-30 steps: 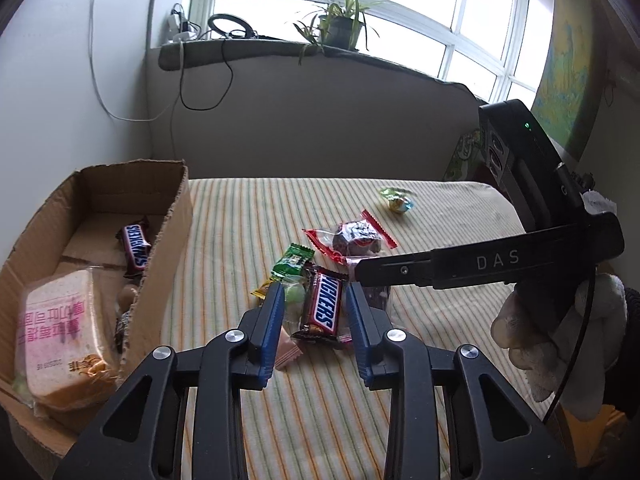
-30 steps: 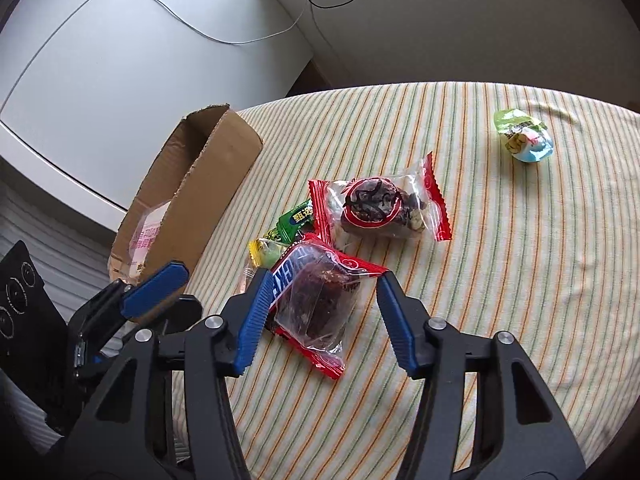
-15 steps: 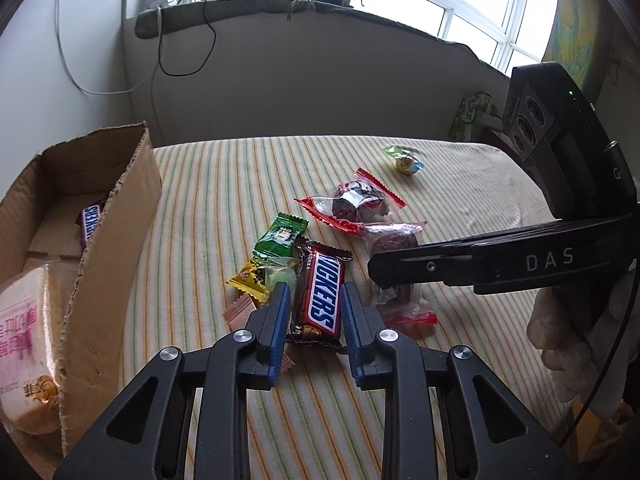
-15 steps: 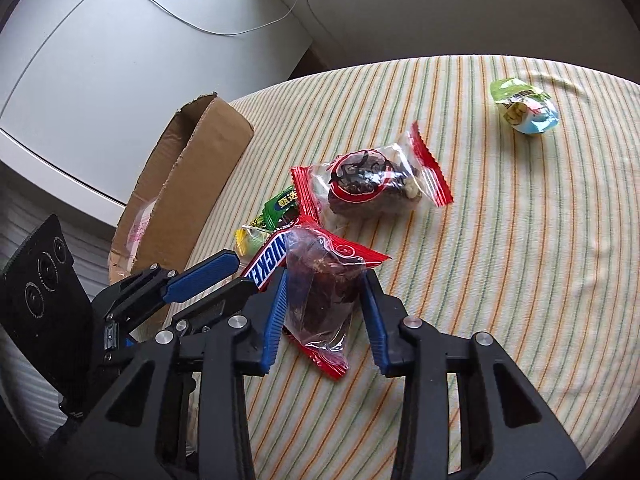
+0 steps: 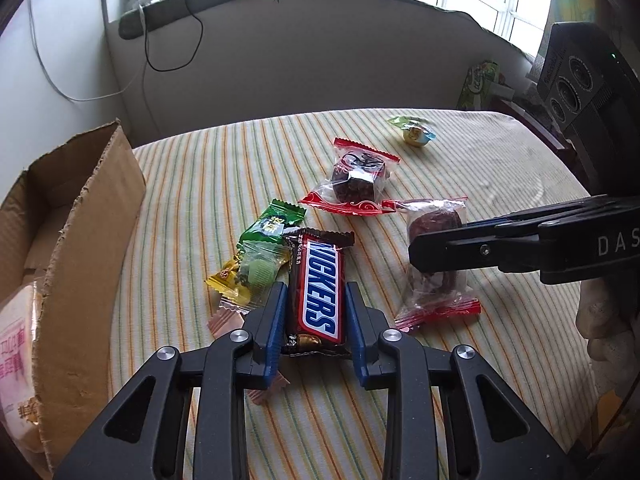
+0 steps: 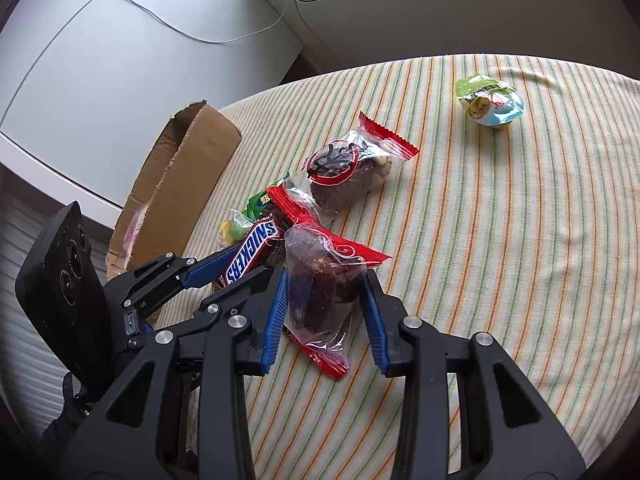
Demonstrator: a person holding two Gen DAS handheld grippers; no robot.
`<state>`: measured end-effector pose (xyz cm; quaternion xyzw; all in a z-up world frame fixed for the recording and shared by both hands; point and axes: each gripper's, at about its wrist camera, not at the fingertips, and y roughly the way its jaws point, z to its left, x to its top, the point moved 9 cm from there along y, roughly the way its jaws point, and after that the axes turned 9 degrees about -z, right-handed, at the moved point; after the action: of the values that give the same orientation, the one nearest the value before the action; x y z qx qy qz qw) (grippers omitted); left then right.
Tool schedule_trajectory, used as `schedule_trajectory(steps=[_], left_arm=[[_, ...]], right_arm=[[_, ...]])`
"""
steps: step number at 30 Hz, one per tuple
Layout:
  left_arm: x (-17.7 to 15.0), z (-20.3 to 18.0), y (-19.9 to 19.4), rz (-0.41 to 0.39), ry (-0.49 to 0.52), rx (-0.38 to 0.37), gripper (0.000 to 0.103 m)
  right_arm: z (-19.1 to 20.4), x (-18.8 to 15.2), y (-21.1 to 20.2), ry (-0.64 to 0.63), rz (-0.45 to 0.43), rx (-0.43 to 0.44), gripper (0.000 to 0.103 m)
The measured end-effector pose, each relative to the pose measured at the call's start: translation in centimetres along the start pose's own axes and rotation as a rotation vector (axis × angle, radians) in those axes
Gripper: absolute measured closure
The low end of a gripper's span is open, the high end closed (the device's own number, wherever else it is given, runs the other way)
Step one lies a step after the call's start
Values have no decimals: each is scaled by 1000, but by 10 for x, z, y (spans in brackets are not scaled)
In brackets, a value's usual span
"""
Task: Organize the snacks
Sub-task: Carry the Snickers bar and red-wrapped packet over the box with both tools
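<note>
Left wrist view: the left gripper [image 5: 316, 312] has come down and in since a second ago, so the Snickers bar [image 5: 318, 288] that was lying ahead of its tips is now sitting between the blue pads [image 5: 276, 320]; the jaws are opening slightly, and the pads are still pressing the wrapper's two sides. The bar is lying on the striped bench [image 5: 192, 208]. At 9 o'clock the cardboard box [image 5: 92, 240] is standing open, holding a pink-printed bread packet [image 5: 18, 364]; more of its floor and another Snickers were showing earlier. At 10 o'clock of the bar, green and yellow candies [image 5: 260, 256] are lying just beside it. At 3 o'clock the right gripper [image 5: 424, 252] is reaching in over a clear red-edged cake packet [image 5: 434, 256].

Right wrist view: the right gripper [image 6: 324, 300] has narrowed since a second ago, when its jaws stood wide of the packet; now they are clamping the cake packet [image 6: 320, 292] on both sides. A second red-edged packet [image 6: 348, 172] is lying at 12 o'clock, a green-and-blue wrapped sweet [image 6: 490, 102] well apart at 1 o'clock, and the box [image 6: 180, 200] at 10 o'clock.
</note>
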<state>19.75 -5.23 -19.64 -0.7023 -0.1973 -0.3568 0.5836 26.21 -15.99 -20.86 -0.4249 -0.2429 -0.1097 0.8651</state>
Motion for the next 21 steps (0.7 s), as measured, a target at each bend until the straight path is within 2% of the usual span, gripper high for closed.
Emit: schedule_trajectory(steps=[7, 21], left_arm=[[6, 1, -12, -32, -59, -34, 76], [15, 6, -60, -132, -117, -46, 76]], right_arm=[[-1, -3, -13, 3, -16, -4, 66], [23, 4, -45, -28, -70, 6, 66]])
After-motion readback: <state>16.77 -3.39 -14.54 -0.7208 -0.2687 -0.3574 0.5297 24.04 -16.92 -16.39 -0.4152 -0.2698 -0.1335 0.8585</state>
